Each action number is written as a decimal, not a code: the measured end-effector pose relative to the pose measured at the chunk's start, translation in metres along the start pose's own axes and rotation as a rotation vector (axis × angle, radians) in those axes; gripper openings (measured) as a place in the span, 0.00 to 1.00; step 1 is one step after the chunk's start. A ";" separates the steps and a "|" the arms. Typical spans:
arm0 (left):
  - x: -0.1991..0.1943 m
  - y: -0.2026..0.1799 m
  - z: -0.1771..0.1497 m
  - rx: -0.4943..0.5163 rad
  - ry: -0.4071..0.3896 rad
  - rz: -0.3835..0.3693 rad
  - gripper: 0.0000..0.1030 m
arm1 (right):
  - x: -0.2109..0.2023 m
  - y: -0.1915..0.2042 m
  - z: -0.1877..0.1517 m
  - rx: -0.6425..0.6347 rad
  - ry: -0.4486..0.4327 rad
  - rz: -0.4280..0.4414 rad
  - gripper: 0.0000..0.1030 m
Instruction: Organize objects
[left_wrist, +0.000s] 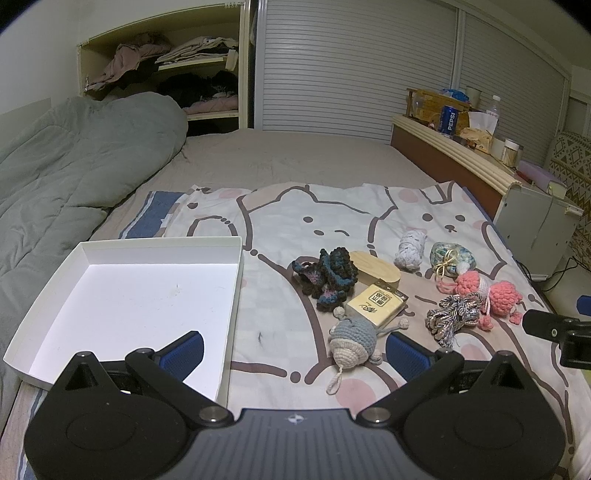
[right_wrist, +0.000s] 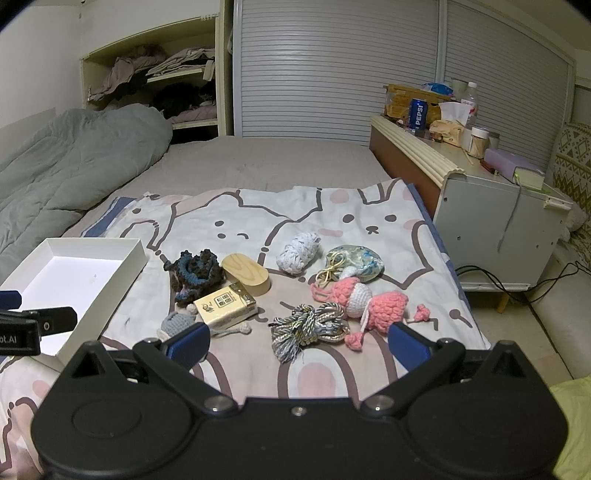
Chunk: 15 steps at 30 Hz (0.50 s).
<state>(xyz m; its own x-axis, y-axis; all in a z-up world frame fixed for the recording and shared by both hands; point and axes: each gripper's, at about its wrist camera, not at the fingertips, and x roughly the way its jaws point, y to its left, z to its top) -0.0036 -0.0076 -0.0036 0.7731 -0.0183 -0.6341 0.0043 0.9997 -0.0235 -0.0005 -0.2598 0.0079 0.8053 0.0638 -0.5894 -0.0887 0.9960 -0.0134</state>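
Observation:
An empty white box (left_wrist: 236, 291) (right_wrist: 138, 258) lies at the left on a cartoon-print cloth. To its right lie small things: a dark crochet piece (left_wrist: 327, 275) (right_wrist: 195, 271), a wooden oval box (left_wrist: 376, 271) (right_wrist: 245, 273), a yellow pack (left_wrist: 376, 304) (right_wrist: 225, 306), a grey crochet toy (left_wrist: 352, 338) (right_wrist: 177, 323), a white yarn bundle (left_wrist: 410, 249) (right_wrist: 297, 251), a patterned pouch (left_wrist: 450, 258) (right_wrist: 356, 264), pink crochet toys (left_wrist: 487, 291) (right_wrist: 369, 299) and a grey cord bundle (left_wrist: 452, 315) (right_wrist: 308, 326). My left gripper (left_wrist: 293, 350) is open near the grey toy. My right gripper (right_wrist: 299, 341) is open over the cord bundle.
A grey duvet (left_wrist: 74, 158) is heaped at the left of the bed. A headboard ledge (left_wrist: 454, 151) at the right carries a Pepsi can (left_wrist: 448, 118), bottles and boxes. A white cabinet (right_wrist: 495, 229) stands beside the bed, with cables on the floor.

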 end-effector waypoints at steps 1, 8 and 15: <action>0.000 0.000 0.000 0.000 0.000 0.001 1.00 | 0.000 0.000 0.000 0.000 0.000 0.000 1.00; 0.000 0.001 0.001 0.000 0.001 -0.001 1.00 | 0.000 0.000 0.001 0.000 0.000 0.000 1.00; 0.000 0.001 0.001 -0.002 0.001 -0.001 1.00 | 0.000 0.000 0.001 -0.001 0.001 0.000 1.00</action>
<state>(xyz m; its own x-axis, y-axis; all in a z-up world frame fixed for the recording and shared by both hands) -0.0030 -0.0066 -0.0030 0.7723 -0.0194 -0.6349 0.0041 0.9997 -0.0256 -0.0003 -0.2598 0.0086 0.8047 0.0635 -0.5902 -0.0890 0.9959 -0.0141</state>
